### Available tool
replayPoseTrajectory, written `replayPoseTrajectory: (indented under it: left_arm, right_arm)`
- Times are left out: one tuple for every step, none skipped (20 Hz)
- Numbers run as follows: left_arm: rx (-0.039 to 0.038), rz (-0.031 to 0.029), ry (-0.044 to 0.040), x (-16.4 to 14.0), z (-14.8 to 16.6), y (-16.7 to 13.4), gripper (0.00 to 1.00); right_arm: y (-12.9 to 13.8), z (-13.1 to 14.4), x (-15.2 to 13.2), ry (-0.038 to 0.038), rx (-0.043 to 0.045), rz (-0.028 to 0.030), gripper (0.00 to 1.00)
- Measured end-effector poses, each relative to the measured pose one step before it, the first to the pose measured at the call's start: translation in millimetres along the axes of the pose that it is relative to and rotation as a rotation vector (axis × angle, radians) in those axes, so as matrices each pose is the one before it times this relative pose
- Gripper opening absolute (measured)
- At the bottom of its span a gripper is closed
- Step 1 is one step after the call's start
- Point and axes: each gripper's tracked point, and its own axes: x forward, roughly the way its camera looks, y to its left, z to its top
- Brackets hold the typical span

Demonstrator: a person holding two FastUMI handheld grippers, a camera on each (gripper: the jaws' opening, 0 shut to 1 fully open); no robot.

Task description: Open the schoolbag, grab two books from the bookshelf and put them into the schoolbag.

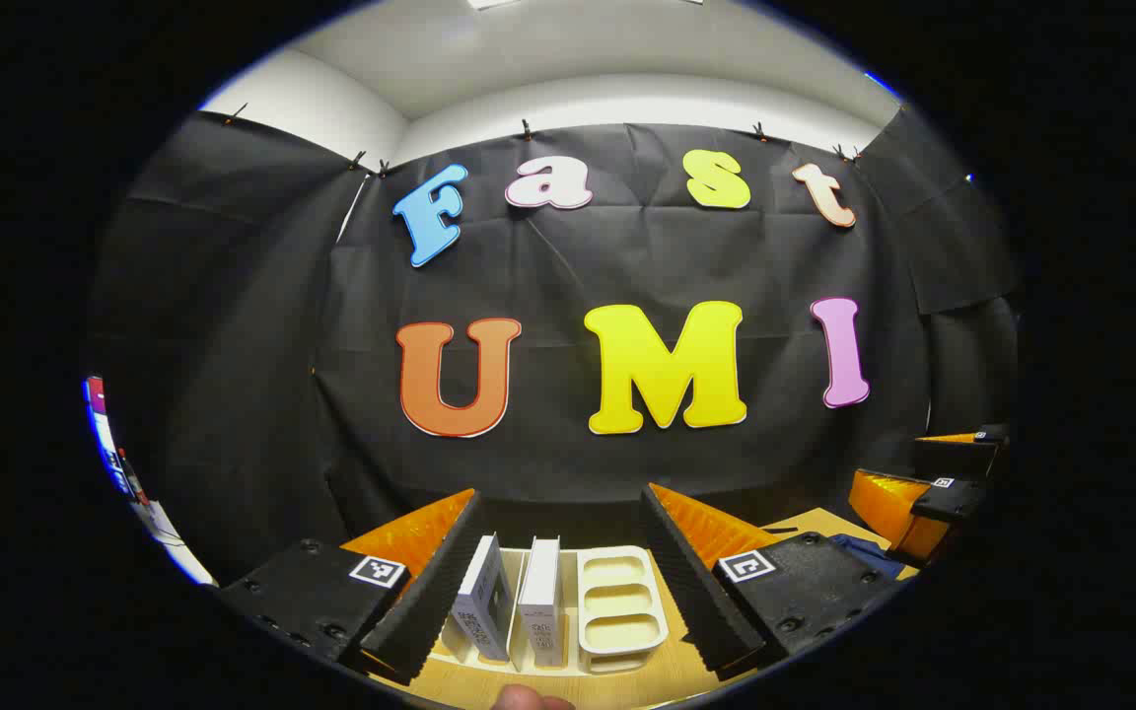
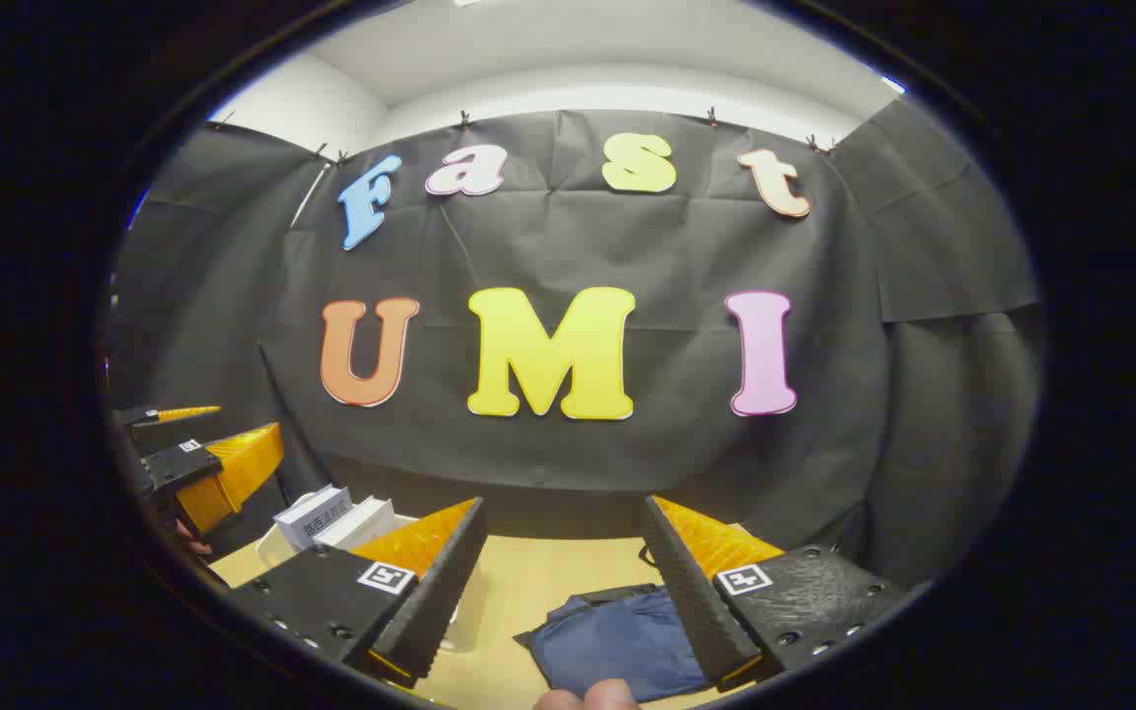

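Hovering above the wooden bench [image 1: 489,685], the left gripper [image 1: 563,582] has its fingers spread wide with nothing between them but air. Framed in that gap, just ahead and below, stands a pale bookshelf [image 1: 617,602] with open slots. Two books [image 1: 514,602] stand upright in its left part, side by side and near each other, the left one leaning slightly; the slots on the right of the rack are bare. Off to the far right of this gripper, in the left gripper view, the right gripper [image 1: 933,493] shows at the edge, with a bit of dark blue cloth just below it.

In the right gripper view, the right gripper [image 2: 563,582] is likewise spread apart, gripping nothing, held over the bench [image 2: 548,572]. Ahead and below it, partly behind its right finger, lies the dark blue schoolbag [image 2: 617,641], flat on the wood. Whether its zip is open cannot be told from here. A fingertip [image 2: 593,695] of the person holding the tool shows at the bottom edge, in front of the bag. Far to the left of this gripper the left gripper [image 2: 188,444] appears, with its fingers apart, and just right of it the books [image 2: 331,518] rise from the bookshelf [image 2: 272,542], partly hidden by the right gripper's own left finger
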Motion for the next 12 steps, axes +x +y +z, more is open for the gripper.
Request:
replayPoseTrajectory:
  left_arm:
    - [-0.00034, -0.00273, 0.00353, -0.12, -1.23, -1.20, 0.99]
    - [-0.00063, -0.00278, 0.00058, -1.83, 0.54, 0.05, 0.99]
    - [-0.00186, -0.00040, 0.00085, -0.77, -0.54, -0.53, 0.99]
    - [-0.00171, 0.00075, 0.00318, 0.02, -0.57, -0.38, 0.99]
    - [-0.00151, 0.00147, 0.00447, -0.67, -1.09, -0.22, 0.99]
    - [-0.00151, -0.00021, 0.00041, 0.22, 0.41, -0.62, 0.99]
    - [-0.00012, 0.00088, -0.00105, -1.19, 1.12, -0.27, 0.99]
    - [0.00213, 0.00212, -0.00061, -0.23, -0.62, -0.13, 0.99]
    - [0.00238, -0.00027, -0.00066, -0.35, -0.46, -0.06, 0.99]
    - [0.00181, 0.00043, -0.00069, 0.61, 0.49, 1.11, 0.99]
    - [0.00138, 0.00009, 0.00068, -0.74, 0.07, 0.80, 0.99]
    - [-0.00048, -0.00101, 0.00107, 1.12, 0.12, 0.37, 0.99]
  right_arm:
    - [-0.48, 0.13, -0.57, 0.00014, 0.00018, -0.00152, 0.98]
    - [0.76, 0.32, -0.76, -0.00214, -0.00084, -0.00008, 0.98]
    - [0.04, 1.09, -0.25, -0.00087, -0.00058, 0.00082, 0.98]
    - [-0.69, -0.67, -0.04, -0.00001, -0.00214, -0.00059, 0.98]
    - [0.03, -0.52, 1.21, 0.00161, -0.00156, 0.00054, 0.98]
    - [1.50, -0.82, 0.81, 0.00271, -0.00288, 0.00413, 0.98]
    - [1.58, 0.13, 0.94, 0.00312, -0.00515, 0.00326, 0.98]
    - [-0.30, -0.60, 0.71, 0.00415, -0.00562, 0.00067, 0.95]
    - [0.94, -1.21, 0.14, 0.00279, -0.00271, 0.00200, 0.95]
    - [1.06, 0.64, 0.42, 0.00132, 0.00014, 0.00103, 0.95]
    - [0.14, 0.32, 0.44, 0.00171, -0.00040, 0.00149, 0.95]
    - [0.62, -1.96, 0.45, 0.00275, -0.00178, -0.00096, 0.95]
